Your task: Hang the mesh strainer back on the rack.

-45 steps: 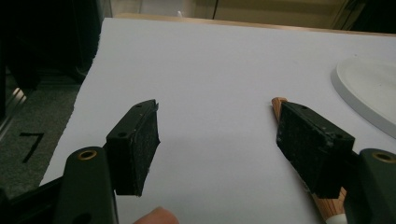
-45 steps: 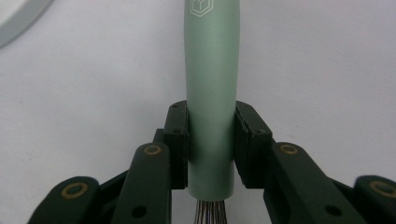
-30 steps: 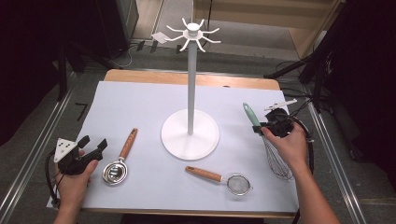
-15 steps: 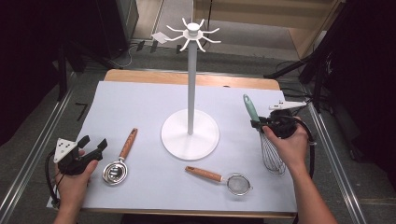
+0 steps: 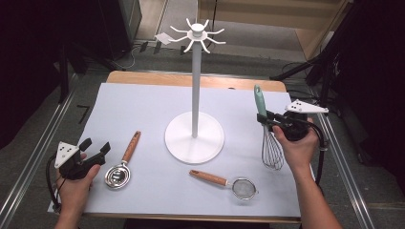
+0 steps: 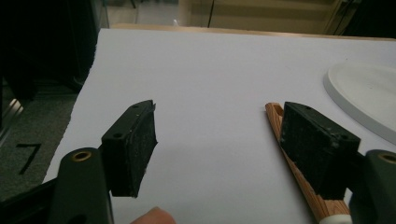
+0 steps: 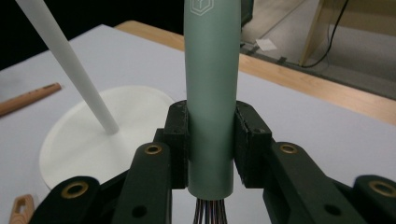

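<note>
The left gripper (image 5: pixel 95 149) is resting by the table's (image 5: pixel 143 105) left edge, its jaws having just been opening a little wider, with nothing between them; the spoon's (image 5: pixel 122 164) wooden handle is lying just beside its right jaw. At centre the stand (image 5: pixel 195 86) is waiting, hooks bare. The right gripper (image 5: pixel 265 119) is clamping the whisk's (image 5: pixel 270 143) green handle and has been lifting it upright since a second ago, probably clear of the table, likely for hanging on a hook.
</note>
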`<state>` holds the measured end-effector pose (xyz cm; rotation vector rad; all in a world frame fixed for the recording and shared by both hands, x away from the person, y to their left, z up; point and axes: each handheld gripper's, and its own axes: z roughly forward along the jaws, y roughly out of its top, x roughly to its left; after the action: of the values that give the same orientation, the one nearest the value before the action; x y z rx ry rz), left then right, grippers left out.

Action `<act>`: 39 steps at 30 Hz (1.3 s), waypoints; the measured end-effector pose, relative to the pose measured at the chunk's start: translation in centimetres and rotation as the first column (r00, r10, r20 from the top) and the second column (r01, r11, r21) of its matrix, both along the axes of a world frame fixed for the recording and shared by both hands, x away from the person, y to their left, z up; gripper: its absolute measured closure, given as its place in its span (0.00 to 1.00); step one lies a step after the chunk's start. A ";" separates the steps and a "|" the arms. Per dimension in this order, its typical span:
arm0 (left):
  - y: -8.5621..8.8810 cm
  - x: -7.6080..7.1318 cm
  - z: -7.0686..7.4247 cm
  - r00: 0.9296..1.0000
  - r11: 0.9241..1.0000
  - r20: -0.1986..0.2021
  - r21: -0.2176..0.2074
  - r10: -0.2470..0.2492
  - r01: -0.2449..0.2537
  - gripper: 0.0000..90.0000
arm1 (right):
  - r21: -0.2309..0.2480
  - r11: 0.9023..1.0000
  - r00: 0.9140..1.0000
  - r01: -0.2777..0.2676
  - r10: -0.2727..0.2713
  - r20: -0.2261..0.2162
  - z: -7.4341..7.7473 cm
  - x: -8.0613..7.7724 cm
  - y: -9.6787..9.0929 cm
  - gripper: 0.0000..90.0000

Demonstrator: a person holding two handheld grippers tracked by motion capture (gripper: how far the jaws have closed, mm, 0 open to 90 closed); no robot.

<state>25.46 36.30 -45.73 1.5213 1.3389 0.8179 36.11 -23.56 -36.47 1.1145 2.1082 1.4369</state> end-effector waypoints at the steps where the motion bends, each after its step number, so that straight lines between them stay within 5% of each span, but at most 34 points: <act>1: 0.0 0.0 0.0 1.000 1.000 0.002 -0.001 -0.001 0.001 0.29 | 0.014 1.000 1.000 -0.016 0.015 0.003 0.1 0.0 0.0 0.79; 11: 0.0 -0.3 0.2 1.000 1.000 0.028 -0.005 -0.003 0.003 0.18 | 0.098 0.991 0.992 -0.086 0.077 0.099 1.7 -0.9 1.0 0.79; 39: 0.1 -0.4 0.2 0.999 0.999 0.025 0.000 -0.033 0.033 0.04 | 0.139 0.966 0.955 -0.219 0.183 0.234 6.2 -2.5 5.1 0.79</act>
<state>25.05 36.37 -45.49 1.5244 1.2924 0.8136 33.58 -18.42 -30.24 0.7674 2.0227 1.7675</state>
